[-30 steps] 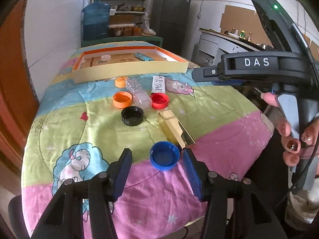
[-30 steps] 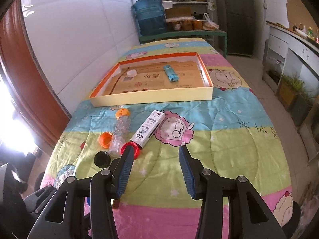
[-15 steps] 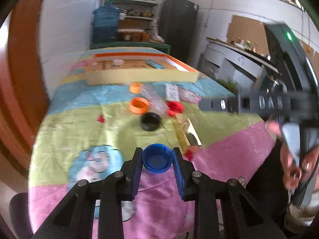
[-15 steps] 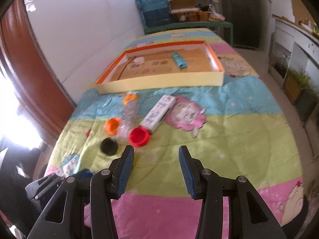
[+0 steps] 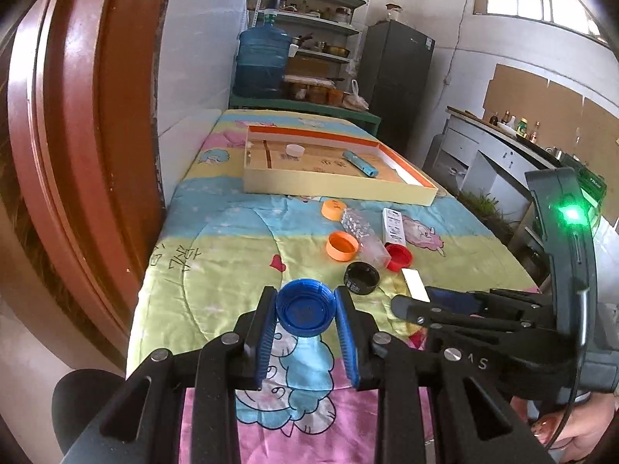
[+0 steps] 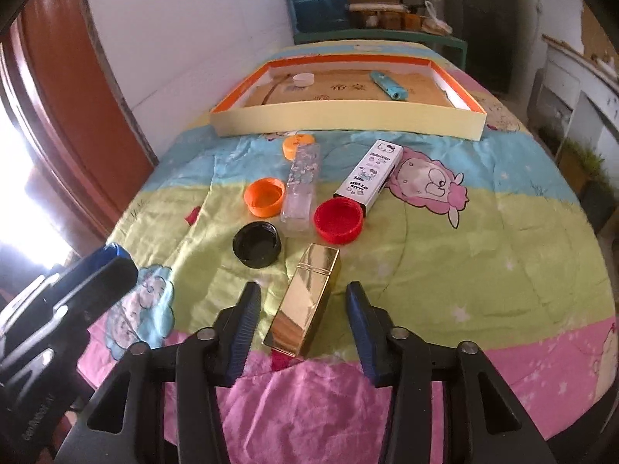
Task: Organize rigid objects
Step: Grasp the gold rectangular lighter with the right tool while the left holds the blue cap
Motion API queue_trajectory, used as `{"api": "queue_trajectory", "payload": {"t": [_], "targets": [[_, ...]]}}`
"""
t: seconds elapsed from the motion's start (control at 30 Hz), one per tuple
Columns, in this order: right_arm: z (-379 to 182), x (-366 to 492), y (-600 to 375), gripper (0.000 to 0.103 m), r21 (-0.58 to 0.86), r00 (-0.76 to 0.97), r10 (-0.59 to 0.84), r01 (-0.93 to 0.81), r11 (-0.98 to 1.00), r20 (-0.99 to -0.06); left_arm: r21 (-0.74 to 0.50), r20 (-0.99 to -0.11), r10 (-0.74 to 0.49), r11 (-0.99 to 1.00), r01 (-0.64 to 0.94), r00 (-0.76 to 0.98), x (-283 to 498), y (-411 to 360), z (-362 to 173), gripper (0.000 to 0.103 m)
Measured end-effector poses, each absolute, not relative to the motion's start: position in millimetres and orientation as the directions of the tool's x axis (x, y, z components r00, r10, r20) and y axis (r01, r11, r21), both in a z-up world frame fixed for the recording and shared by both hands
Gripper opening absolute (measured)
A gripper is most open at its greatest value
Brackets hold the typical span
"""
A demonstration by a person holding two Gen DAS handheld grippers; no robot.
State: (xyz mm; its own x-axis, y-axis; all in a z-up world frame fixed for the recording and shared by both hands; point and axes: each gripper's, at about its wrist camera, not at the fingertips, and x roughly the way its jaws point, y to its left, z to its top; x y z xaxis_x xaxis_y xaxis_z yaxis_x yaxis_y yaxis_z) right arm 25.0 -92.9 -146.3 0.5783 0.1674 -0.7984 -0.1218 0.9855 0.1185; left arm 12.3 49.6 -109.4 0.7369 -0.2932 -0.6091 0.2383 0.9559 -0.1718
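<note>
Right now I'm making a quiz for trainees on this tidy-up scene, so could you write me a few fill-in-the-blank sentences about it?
1. The left tool is shut on a ____ cap.
2. The gold box lies between the open fingers of the ____ tool.
3. The white cap sits inside the ____.
4. The red cap touches the open end of the ____ box.

Missing words: blue; right; tray; white
</note>
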Motion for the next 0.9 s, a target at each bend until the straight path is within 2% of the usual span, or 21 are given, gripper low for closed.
{"api": "queue_trajectory", "payload": {"t": [0.13,0.9], "targets": [[-144.2,25.0,-101.3,0.018,0.148,0.579,0.193,-0.124,0.981,-0.792,-0.178,-0.615,-0.304,0.952,0.247,0.728,13.4,45.0,-110.7,0.030],[-119.1,37.6,-142.7,0.018,0.210,0.637,0.223,-0.096,0.973,-0.738,-0.177,-0.611,-0.297,0.955,0.240,0.734,42.5,24.1,-90.1,0.030]]}}
